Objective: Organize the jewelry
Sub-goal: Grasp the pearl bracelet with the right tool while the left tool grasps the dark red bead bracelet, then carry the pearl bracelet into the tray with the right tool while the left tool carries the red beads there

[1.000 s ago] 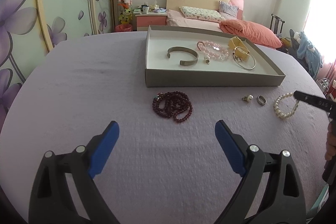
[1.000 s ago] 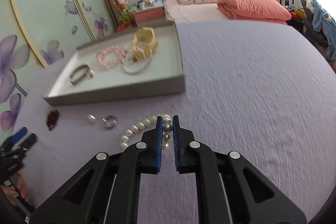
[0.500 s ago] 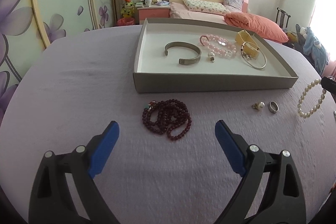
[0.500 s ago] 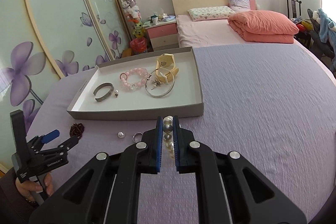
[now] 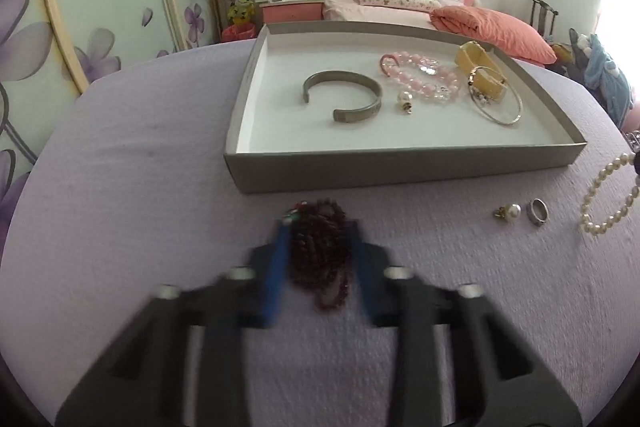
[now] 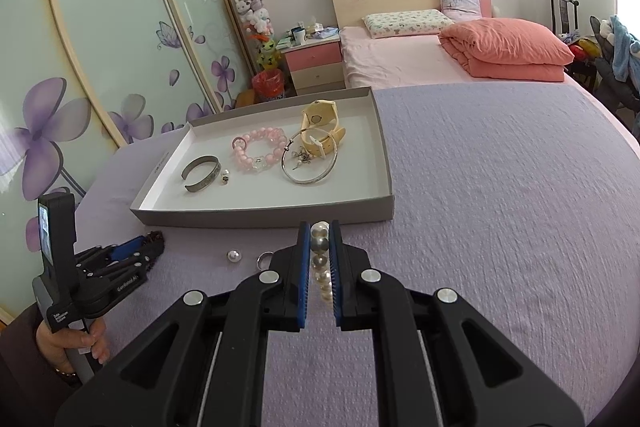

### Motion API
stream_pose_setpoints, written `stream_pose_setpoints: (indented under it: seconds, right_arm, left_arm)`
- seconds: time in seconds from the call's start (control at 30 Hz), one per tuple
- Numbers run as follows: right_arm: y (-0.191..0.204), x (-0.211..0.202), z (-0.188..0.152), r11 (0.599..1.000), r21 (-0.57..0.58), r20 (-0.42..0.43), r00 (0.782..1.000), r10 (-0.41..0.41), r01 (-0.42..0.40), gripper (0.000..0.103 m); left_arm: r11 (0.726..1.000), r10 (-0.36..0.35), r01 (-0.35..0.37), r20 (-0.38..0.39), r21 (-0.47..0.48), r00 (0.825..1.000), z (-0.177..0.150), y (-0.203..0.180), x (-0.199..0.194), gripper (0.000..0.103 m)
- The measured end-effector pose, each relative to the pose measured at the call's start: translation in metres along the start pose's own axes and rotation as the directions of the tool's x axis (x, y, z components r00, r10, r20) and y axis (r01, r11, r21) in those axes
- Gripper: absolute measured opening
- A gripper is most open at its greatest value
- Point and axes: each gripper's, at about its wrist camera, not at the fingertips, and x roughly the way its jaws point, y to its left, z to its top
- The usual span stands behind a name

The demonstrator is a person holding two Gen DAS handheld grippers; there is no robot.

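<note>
A dark red bead necklace (image 5: 320, 251) lies bunched on the lilac cloth in front of the grey tray (image 5: 400, 167). My left gripper (image 5: 318, 227) is motion-blurred and its jaws are closing, with the beads between the blue pads and touching them. In the right wrist view the left gripper (image 6: 154, 245) grips the red beads (image 6: 154, 237) at its tips. My right gripper (image 6: 319, 231) is shut on a white pearl bracelet (image 6: 320, 259), held just before the tray's (image 6: 260, 217) front wall. The pearl bracelet (image 5: 608, 203) hangs at the far right of the left wrist view.
A pearl earring (image 5: 510, 213) and a silver ring (image 5: 538, 213) lie on the cloth between the grippers. The tray holds a silver cuff (image 5: 344, 99), a pink bead bracelet (image 5: 424, 77), a yellow watch (image 5: 480, 71), a silver bangle (image 5: 498, 103) and a small earring (image 5: 405, 101). A bed stands behind.
My left gripper moved forward and down over the red beads and its wide jaws came together around them. The right gripper raised the pearl bracelet off the cloth, then held still.
</note>
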Motion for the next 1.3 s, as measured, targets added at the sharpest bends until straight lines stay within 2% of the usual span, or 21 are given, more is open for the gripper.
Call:
stream_pose_setpoints:
  seconds: [0.33,0.67,1.0,1.3]
  right_arm:
    - [0.004,-0.004,-0.001,1.0,-0.007,0.007,1.0,0.002,-0.002,0.009]
    - [0.009,-0.018,0.006,1.0,-0.022,0.04,0.999,0.005,-0.004,0.009]
    - [0.022,-0.033,0.026,0.999,-0.039,0.107,0.994,0.016,-0.012,0.009]
    - [0.034,-0.034,0.062,0.998,-0.052,0.18,0.983,0.037,-0.028,0.009]
  left_arm:
    - [0.999,-0.04,0.04,0.017,-0.007,0.999,-0.01,0.007,-0.012,0.012]
    - [0.995,-0.1,0.103,0.139,-0.012,0.985,-0.001,0.015,-0.065,0.012]
    - [0.991,-0.129,0.136,0.261,-0.009,0.957,0.031,0.01,-0.114,0.011]
    - [0.989,-0.14,0.147,0.326,0.005,0.935,0.08,0.0,-0.126,0.011]
